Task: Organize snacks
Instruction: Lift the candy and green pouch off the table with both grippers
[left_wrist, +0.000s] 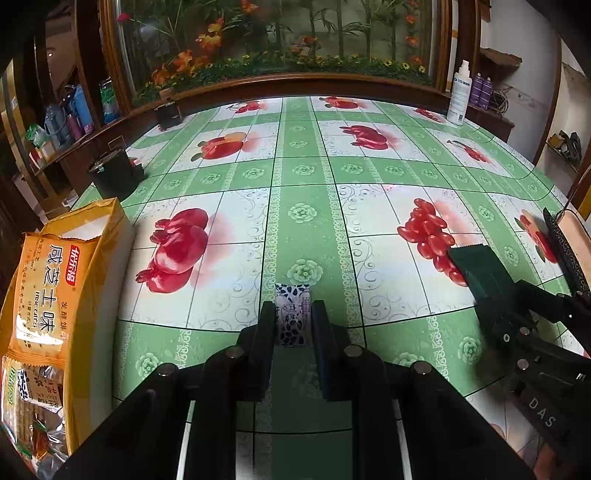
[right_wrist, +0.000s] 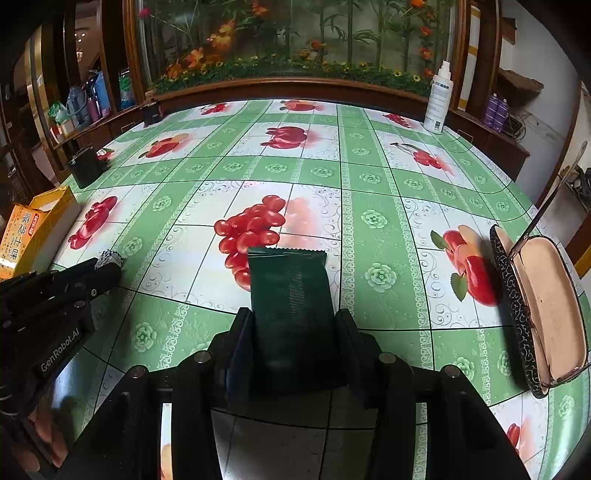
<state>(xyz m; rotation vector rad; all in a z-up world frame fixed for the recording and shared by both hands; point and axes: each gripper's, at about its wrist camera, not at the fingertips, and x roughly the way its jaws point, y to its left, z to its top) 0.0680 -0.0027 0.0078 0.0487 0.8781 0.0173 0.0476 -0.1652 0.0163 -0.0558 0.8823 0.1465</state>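
Left wrist view: the left gripper (left_wrist: 293, 314) pinches a small white packet with dark blue spots (left_wrist: 292, 295), its long axis running straight out along the fingers, above the green fruit-print tablecloth (left_wrist: 303, 177). Only this view shows inside the open yellow biscuit bag (left_wrist: 55, 280) at the left table edge: smaller wrapped snack packs (left_wrist: 33, 398) lie at its mouth.

Right wrist view: the right gripper (right_wrist: 293, 325) clamps a dark green packet (right_wrist: 291, 295), long axis pointing away, serrated end forward, above the cloth. Only here does the open patterned case (right_wrist: 539, 310) show its pink lining. A white spray bottle (right_wrist: 439, 99) stands at the far edge.
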